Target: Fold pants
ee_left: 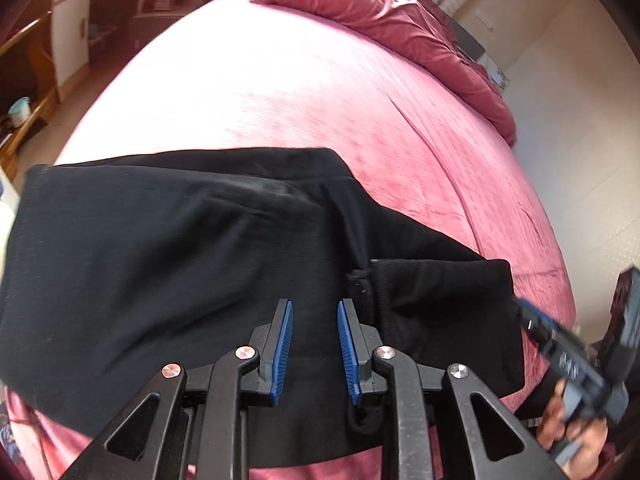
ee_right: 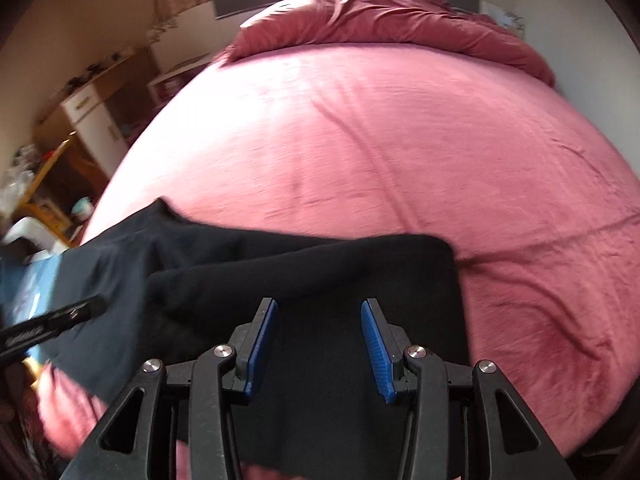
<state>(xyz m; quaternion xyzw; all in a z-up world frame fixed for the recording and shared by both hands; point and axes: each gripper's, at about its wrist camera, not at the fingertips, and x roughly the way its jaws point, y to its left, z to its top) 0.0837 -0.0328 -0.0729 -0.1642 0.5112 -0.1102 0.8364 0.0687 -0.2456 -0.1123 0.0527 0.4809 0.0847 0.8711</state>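
Observation:
Black pants (ee_left: 160, 260) lie folded over on the pink bedspread (ee_left: 320, 100), near the bed's front edge. My left gripper (ee_left: 315, 306) hovers over their middle by a thick seam, with its blue pads apart and nothing pinched between them. My right gripper (ee_right: 320, 305) stands open over the pants' right end (ee_right: 360, 264), with only flat black cloth showing in the gap between its pads. A hand (ee_left: 572, 436) holding the right tool shows at the lower right of the left wrist view. The pants' near edge is hidden under both tools.
A crumpled red duvet (ee_right: 400, 16) lies across the head of the bed. White and wooden cabinets (ee_right: 96, 120) stand along the left side, with a wooden rack (ee_left: 24, 120) and a small tub. Pale floor (ee_left: 580, 160) borders the bed on the right.

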